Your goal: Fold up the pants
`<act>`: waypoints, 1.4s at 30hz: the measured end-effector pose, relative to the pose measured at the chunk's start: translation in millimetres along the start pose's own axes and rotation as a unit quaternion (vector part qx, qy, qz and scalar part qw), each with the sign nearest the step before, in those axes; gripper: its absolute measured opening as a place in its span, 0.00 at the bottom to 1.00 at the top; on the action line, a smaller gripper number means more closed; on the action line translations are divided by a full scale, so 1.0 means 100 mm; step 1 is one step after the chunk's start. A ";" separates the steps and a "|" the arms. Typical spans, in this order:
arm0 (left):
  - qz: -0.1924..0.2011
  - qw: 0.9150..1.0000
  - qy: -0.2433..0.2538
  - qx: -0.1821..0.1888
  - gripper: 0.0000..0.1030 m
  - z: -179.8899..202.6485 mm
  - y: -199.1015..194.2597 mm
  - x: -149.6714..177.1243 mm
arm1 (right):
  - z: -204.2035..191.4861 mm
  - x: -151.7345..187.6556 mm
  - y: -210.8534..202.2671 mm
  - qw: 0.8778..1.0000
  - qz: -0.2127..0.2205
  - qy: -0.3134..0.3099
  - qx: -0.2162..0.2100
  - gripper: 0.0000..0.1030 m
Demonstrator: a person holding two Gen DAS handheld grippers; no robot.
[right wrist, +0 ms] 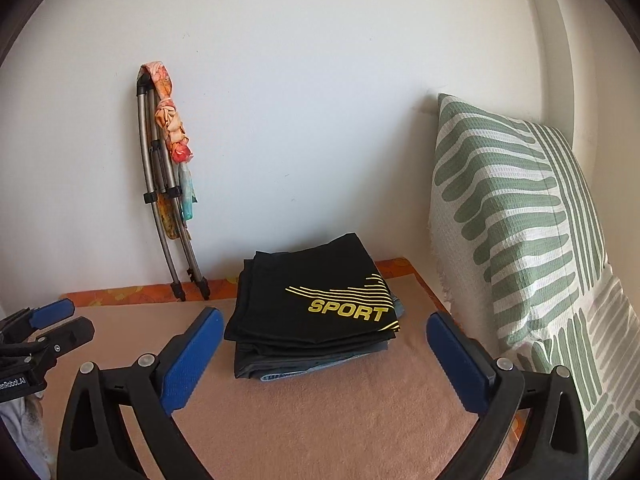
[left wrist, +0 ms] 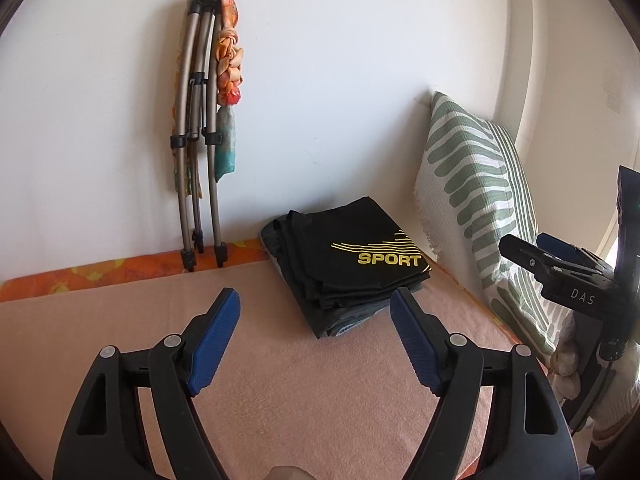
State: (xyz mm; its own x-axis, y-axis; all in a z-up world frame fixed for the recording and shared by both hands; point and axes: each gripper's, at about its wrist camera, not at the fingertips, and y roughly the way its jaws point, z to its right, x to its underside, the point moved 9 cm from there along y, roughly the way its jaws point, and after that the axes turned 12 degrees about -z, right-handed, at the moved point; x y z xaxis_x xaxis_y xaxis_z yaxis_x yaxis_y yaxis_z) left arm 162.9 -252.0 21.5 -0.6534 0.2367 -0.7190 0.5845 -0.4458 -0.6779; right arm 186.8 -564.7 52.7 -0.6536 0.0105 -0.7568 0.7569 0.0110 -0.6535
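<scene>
Left gripper (left wrist: 316, 316): my jaws spread wide, empty.
Right gripper (right wrist: 324, 334): jaws apart, empty.
Peach blanket-covered worktop (right wrist: 320, 420): under both.
Folded black pants with yellow "SPORT" print (right wrist: 316, 304): stacked ahead, near the green-striped cushion (right wrist: 520, 220).

The black pants (right wrist: 312, 304) cover the rest of the folded pile, so only thin grey and pale blue edges (right wrist: 296, 374) show beneath, too little to tell what those garments are. The striped pillow (right wrist: 520, 216) runs off the right edge in the right wrist view. In the left wrist view the right tool (left wrist: 560, 264) is cut by the frame and hides the pillow's lower corner. Something pale and lumpy (left wrist: 566, 364) below it is too blurred to name. The left tool (right wrist: 44, 332) is half out of the right wrist view
</scene>
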 end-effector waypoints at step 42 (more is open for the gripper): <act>-0.013 0.999 0.007 -0.047 0.78 -0.21 -0.49 0.93 | -0.75 1.04 -0.37 1.000 0.000 -0.009 -0.008 1.00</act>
State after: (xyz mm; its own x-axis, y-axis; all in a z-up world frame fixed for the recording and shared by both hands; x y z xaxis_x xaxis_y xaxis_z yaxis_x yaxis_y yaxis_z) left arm 83.0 -190.2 -15.6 -0.6626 0.2591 -0.7027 0.6104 -0.3569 -0.7072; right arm 90.6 -489.4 -0.5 -0.6539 -0.0069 -0.7566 0.7562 0.0276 -0.6538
